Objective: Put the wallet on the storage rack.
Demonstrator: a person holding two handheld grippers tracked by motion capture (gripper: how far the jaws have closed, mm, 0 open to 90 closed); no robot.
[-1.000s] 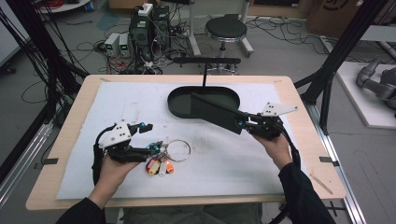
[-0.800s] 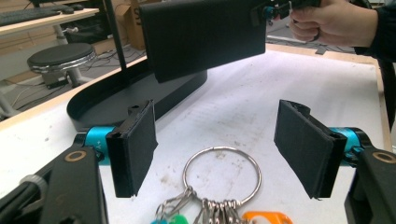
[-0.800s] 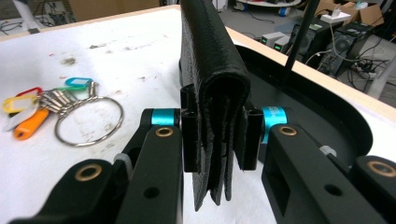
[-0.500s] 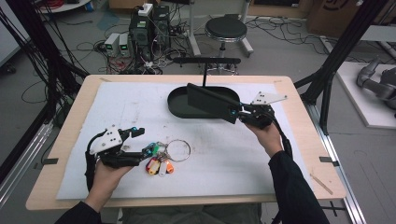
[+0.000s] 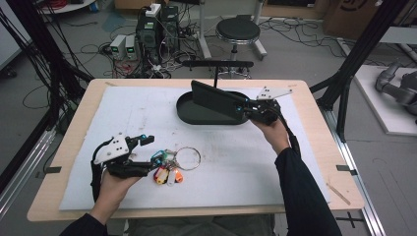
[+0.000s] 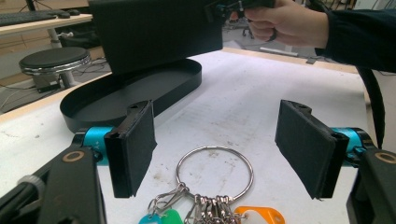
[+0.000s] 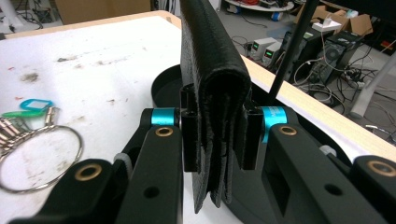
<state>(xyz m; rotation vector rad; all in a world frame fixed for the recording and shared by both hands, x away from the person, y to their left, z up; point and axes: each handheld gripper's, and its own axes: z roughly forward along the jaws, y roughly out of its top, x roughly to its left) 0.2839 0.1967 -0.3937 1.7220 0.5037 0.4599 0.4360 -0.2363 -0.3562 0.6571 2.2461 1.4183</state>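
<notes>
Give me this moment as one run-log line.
right gripper: shut on black wallet, held above black tray | left gripper: open, around key ring on table

you look down from above the table point(image 5: 74, 196); both gripper cameras sit low and close, sharing the tray point(image 6: 140, 88) and key ring point(image 7: 42, 154).

Matt grained leather wallet point(image 7: 212, 70)

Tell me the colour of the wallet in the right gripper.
Black wallet; the right gripper view shows it best.
</notes>
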